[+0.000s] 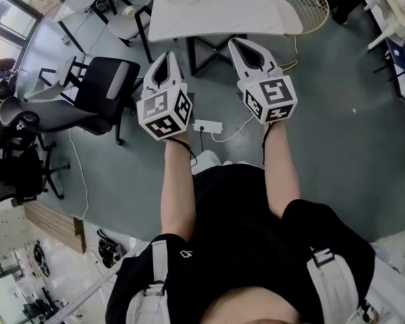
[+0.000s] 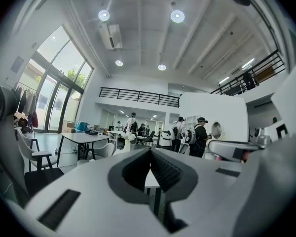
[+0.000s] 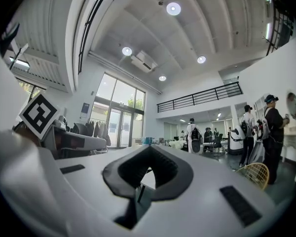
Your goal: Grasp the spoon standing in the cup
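Left claw (image 1: 165,55) and right claw (image 1: 237,43) are both pressed together, holding nothing, near the white desk (image 1: 216,9), where no spoon or cup shows, so shut claws could just bump the spoon over.

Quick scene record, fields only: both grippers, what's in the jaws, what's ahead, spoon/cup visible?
left gripper: jaws together, nothing between them, pointing level
right gripper: jaws together, nothing between them, pointing level
ahead: white table
floor: black office chair, white power strip
spoon, cup: not visible in any view
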